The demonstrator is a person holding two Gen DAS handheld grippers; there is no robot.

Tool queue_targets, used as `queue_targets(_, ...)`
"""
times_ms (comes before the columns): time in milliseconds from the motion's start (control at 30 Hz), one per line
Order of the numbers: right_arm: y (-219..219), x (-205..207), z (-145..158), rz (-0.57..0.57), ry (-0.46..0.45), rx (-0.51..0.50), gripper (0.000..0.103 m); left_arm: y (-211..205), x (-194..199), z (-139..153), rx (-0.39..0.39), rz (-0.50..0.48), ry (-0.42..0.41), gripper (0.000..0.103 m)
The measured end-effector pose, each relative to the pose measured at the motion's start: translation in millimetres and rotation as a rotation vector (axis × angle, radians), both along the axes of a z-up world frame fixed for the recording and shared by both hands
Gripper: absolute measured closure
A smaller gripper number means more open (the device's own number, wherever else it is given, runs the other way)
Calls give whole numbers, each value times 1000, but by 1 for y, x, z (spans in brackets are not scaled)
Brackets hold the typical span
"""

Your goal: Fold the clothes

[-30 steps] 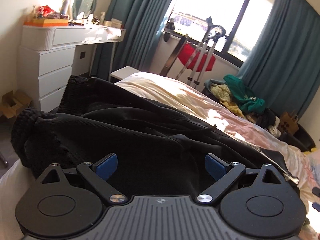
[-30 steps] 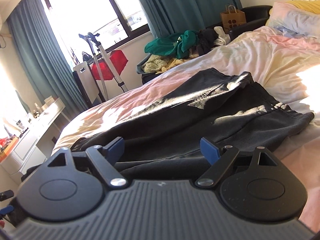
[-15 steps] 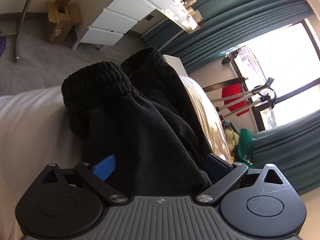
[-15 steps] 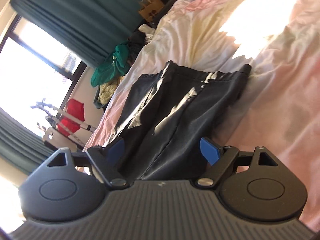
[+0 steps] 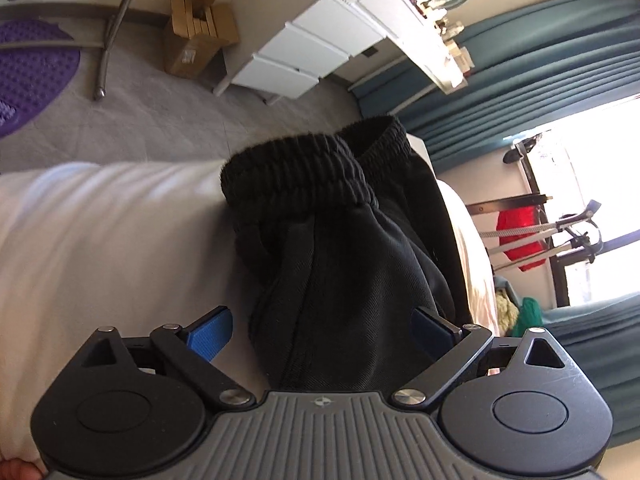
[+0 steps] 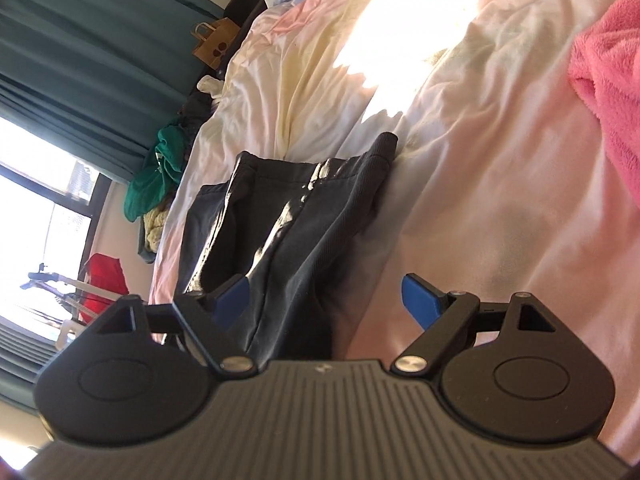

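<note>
Black trousers [image 5: 340,264] lie along the bed, their ribbed elastic waistband [image 5: 296,172] at the bed's end in the left wrist view. My left gripper [image 5: 324,336] is open, rolled sideways, its blue pads on either side of the fabric near the waist, with one pad pressed into the cloth. In the right wrist view the same dark trousers [image 6: 280,224] end in leg hems [image 6: 320,164] on the pink and cream sheet [image 6: 480,160]. My right gripper [image 6: 324,304] is open and tilted, straddling the trouser edge.
White drawers [image 5: 304,52] and a cardboard box [image 5: 196,36] stand on the grey carpet past the bed's end. A pink fluffy item [image 6: 608,80] lies at the right. A pile of green and yellow clothes [image 6: 160,168] and a paper bag [image 6: 212,44] sit beyond the bed by teal curtains.
Both grippers have rolled sideways and dropped lower onto the trousers, the left at the waistband end, the right at the leg end. Both have stayed open.
</note>
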State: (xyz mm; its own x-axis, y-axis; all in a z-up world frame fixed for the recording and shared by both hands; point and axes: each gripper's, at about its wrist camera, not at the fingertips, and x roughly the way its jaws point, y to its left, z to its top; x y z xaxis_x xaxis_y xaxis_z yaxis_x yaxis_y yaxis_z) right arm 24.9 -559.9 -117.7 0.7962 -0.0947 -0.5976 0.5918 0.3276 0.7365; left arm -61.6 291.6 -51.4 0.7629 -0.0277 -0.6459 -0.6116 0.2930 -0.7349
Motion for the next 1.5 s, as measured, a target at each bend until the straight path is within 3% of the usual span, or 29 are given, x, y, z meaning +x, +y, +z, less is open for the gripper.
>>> queue_targets(133, -4, 17, -9, -20, -8, 14, 27, 5, 16, -21, -110, -42, 6, 24)
queue_targets(300, -7, 44, -18, -36, -23, -18, 34, 11, 22, -22, -133, -32, -30, 46)
queue_targets(367, -9, 58, -24, -22, -9, -31, 61, 11, 24, -20, -133, -46, -49, 65)
queue_targets(400, -10, 61, -27, -23, 6, -45, 73, 12, 25, -19, -133, -54, -58, 70)
queue_targets(433, -11, 64, -29, -23, 20, -59, 88, 11, 25, -17, -128, -63, -70, 85)
queue_targets(467, -12, 66, -30, -24, 31, -74, 94, 10, 24, -14, -115, -70, -85, 88)
queue_targets(533, -12, 61, -24, -28, 1, -112, 96, 7, 20, -5, -80, -78, -120, 93)
queue_targets(633, -4, 53, -3, -39, -66, -201, 96, -2, 5, 13, -19, -60, -231, 96)
queue_targets(800, 6, 37, 27, -56, -129, -321, 96, -31, -26, 55, 174, -66, -399, 96)
queue_targets(933, -2, 15, 30, -81, -130, -294, 96, -39, -51, 66, 149, -49, -451, 96)
queue_targets(1100, -5, 16, 38, -66, -123, -285, 96, -40, -52, 88, 150, -49, -427, 97)
queue_targets(1233, 7, 51, 72, -20, -157, -375, 96, -36, -18, 117, 251, -96, -414, 96)
queue_targets(1300, 8, 83, 89, -3, -156, -386, 96, -32, 8, 129, 257, -102, -411, 96)
queue_targets(1500, 20, 210, 123, 60, -136, -487, 96, -30, 107, 150, 331, -91, -422, 96)
